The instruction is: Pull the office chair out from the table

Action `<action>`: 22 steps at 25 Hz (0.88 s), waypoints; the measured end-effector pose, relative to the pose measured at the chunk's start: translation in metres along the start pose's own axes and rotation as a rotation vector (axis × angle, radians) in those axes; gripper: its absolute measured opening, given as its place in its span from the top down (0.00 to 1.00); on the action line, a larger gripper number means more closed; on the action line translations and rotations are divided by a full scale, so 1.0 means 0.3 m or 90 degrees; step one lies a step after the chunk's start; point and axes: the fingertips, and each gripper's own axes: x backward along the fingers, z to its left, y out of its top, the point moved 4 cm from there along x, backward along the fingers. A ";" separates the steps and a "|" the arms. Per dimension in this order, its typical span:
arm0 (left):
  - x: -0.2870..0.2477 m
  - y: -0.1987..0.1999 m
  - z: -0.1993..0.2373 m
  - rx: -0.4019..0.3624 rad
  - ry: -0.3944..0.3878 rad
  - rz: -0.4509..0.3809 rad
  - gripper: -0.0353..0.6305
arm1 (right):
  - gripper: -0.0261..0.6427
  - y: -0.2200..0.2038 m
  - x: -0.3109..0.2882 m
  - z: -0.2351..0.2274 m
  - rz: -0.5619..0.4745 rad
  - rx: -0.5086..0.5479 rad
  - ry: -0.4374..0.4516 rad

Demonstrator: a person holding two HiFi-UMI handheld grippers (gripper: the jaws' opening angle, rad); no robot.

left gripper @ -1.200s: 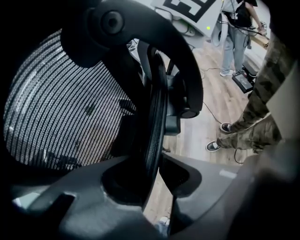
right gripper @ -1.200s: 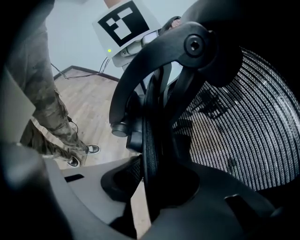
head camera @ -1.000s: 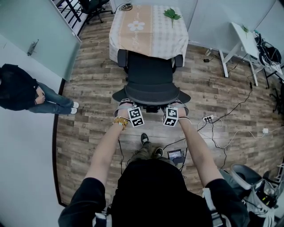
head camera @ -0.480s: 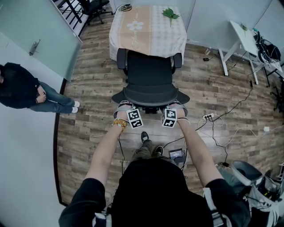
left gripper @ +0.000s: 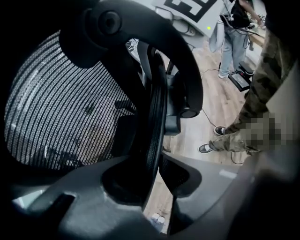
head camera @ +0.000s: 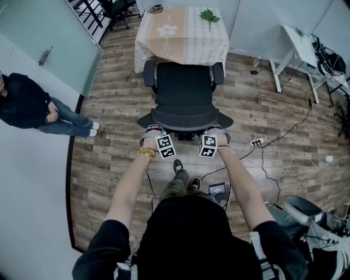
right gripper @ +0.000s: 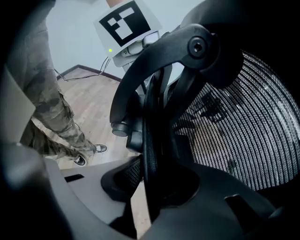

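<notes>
The left hand-held gripper [head camera: 156, 130] and the right hand-held gripper [head camera: 215, 130] each clamp the backrest's top rim on the office chair [head camera: 184, 87]. The chair stands on the wood floor [head camera: 109, 158], its seat front at the edge of the bench [head camera: 183, 46].

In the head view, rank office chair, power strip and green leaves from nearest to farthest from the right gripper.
1. office chair: straight ahead, clamped in the right gripper.
2. power strip: on the floor, to the right.
3. green leaves: on the far end of the table.
</notes>
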 end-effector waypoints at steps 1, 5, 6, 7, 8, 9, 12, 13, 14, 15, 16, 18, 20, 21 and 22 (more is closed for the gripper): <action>0.007 0.000 -0.010 0.001 0.000 0.001 0.76 | 0.83 0.002 0.006 0.008 0.000 0.002 -0.001; 0.029 -0.001 -0.054 0.011 -0.004 0.004 0.76 | 0.83 0.006 0.024 0.051 0.001 0.004 0.001; 0.034 0.000 -0.062 0.012 -0.004 0.005 0.76 | 0.83 0.005 0.028 0.060 0.001 0.006 0.001; 0.041 0.002 -0.067 0.012 -0.002 0.006 0.76 | 0.83 0.005 0.036 0.063 0.001 0.010 -0.002; 0.047 0.006 -0.073 0.011 0.000 0.007 0.76 | 0.83 0.005 0.045 0.067 0.000 0.013 -0.004; 0.054 0.009 -0.082 0.009 0.003 0.007 0.76 | 0.83 0.004 0.054 0.075 0.000 0.015 -0.006; 0.070 0.009 -0.119 0.008 0.009 0.007 0.76 | 0.83 0.007 0.066 0.111 0.003 0.014 -0.004; 0.072 0.007 -0.123 0.009 0.007 0.009 0.76 | 0.83 0.009 0.067 0.115 0.004 0.011 0.000; 0.075 0.008 -0.122 0.010 0.005 0.011 0.76 | 0.83 0.010 0.069 0.114 0.005 0.010 0.003; 0.078 0.011 -0.124 0.011 0.002 0.012 0.76 | 0.83 0.011 0.073 0.114 0.007 0.009 0.005; 0.081 0.014 -0.130 0.011 -0.001 0.012 0.76 | 0.83 0.011 0.077 0.119 0.008 0.007 0.007; 0.088 0.014 -0.150 0.012 -0.002 0.009 0.76 | 0.83 0.011 0.083 0.138 0.012 0.006 0.007; 0.097 0.012 -0.162 0.010 0.000 0.008 0.76 | 0.83 0.012 0.088 0.147 0.014 0.008 0.005; 0.102 0.014 -0.164 0.008 0.001 0.008 0.76 | 0.83 0.011 0.093 0.149 0.014 0.007 0.005; 0.106 0.017 -0.166 0.007 0.002 0.007 0.76 | 0.83 0.010 0.097 0.153 0.014 0.006 0.007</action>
